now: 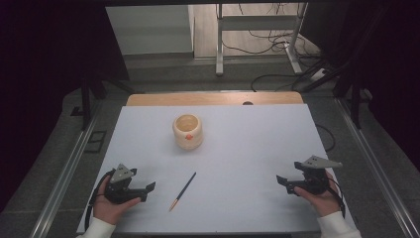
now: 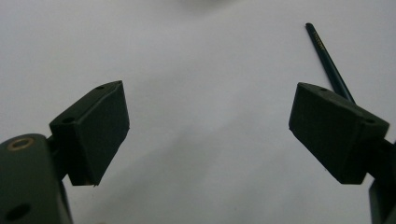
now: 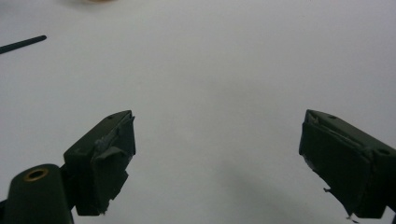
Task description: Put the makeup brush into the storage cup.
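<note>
Work looks not yet begun, as I judge it: the pencil (image 1: 183,191) lies flat on the white surface (image 1: 247,148), near the left gripper (image 1: 148,188), and the cream cup (image 1: 187,131) stands apart, farther back. Probably the pencil must go into this cup. The left gripper has its jaws wide open and empty. The right gripper (image 1: 282,181), well apart, is open too, touching nothing.

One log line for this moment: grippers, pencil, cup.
left gripper: open, empty | right gripper: open, empty | pencil: flat on table, nearer left gripper | cup: upright, beyond pencil
</note>
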The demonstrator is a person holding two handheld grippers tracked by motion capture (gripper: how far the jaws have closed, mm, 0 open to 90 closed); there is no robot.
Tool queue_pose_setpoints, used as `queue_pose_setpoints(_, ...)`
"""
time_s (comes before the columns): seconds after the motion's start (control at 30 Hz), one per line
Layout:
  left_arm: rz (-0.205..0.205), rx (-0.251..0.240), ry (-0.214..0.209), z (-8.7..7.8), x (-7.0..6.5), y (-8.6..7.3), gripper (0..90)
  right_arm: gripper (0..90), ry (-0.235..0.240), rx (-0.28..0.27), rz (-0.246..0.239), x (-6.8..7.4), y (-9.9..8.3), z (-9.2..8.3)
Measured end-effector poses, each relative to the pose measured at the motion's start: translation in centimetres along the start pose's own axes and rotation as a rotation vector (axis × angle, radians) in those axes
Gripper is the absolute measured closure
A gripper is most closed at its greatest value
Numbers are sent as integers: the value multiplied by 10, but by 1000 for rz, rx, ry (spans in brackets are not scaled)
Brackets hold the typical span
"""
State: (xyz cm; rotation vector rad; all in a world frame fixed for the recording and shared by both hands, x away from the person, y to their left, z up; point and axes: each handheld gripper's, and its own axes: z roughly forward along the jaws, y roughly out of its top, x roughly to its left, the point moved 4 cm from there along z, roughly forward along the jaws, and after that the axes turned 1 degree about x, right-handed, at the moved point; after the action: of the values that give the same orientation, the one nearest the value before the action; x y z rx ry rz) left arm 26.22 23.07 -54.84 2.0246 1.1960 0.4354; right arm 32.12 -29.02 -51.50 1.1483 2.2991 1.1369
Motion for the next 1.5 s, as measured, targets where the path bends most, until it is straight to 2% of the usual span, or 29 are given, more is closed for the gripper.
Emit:
queue_pose_setpoints(0.23, 12, 17, 11, 2, -3, 3, 130, 108, 9, 29, -4, 1, -4, 5)
queue_pose_setpoints(0.53, -6, 11, 19, -2, -2, 7, 136, 108, 7, 31, -14, 3, -4, 4)
queue_pose_setpoints(0.63, 8, 14, 21, -2, -4, 8, 136, 107, -6, 43, -19, 3, -9, 3)
queue_pose_setpoints(0.9, 20, 6, 10, -9, -13, 12, 142, 106, -11, 23, -21, 6, -2, -2)
queue_pose_setpoints(1.0, 8, 2, 2, -9, -12, 13, 147, 107, -11, 24, -19, 6, -2, -2)
queue_pose_setpoints(1.17, 0, 17, -14, -9, -11, 15, 151, 108, -17, 30, -15, 4, -3, -2)
queue_pose_setpoints(1.37, -9, 29, -29, -15, -17, 22, 157, 110, -18, 23, -18, 5, -3, -4)
queue_pose_setpoints(1.5, -7, 56, -41, -17, -21, 28, 161, 111, -15, 20, -21, 6, -2, -5)
